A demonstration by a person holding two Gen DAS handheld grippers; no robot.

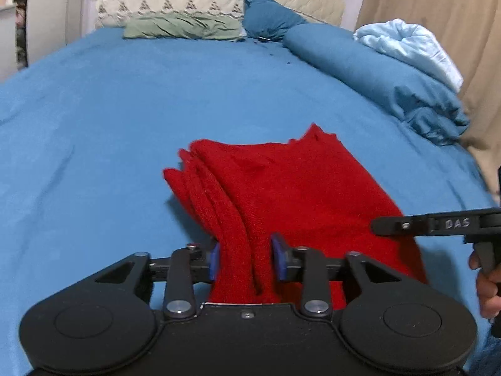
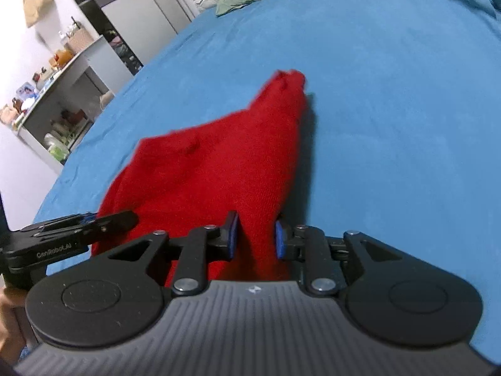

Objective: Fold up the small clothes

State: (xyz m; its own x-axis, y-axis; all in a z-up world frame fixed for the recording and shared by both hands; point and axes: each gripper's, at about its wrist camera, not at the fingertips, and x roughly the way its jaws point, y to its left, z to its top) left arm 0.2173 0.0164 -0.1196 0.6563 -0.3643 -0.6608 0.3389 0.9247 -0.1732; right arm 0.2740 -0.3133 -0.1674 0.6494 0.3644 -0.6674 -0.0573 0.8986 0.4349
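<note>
- Both grippers low over bed (image 1: 125, 125): left gripper (image 1: 247, 258) pinches red cloth (image 1: 297, 188) near edge; right gripper (image 2: 255, 238) pinches it too.
- Cloth's near hem hidden behind gripper bodies; right gripper enters left view at 3 o'clock, cut off.

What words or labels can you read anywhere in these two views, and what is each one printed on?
"DAS" is raised on the black arm of the right gripper, seen from the left wrist view.
"GenRoboLAI", or close to it since the letters are faint, is on the body of the left gripper, seen from the right wrist view.
Items on the shelf are too small and blurred to read.
The red cloth carries no text.
</note>
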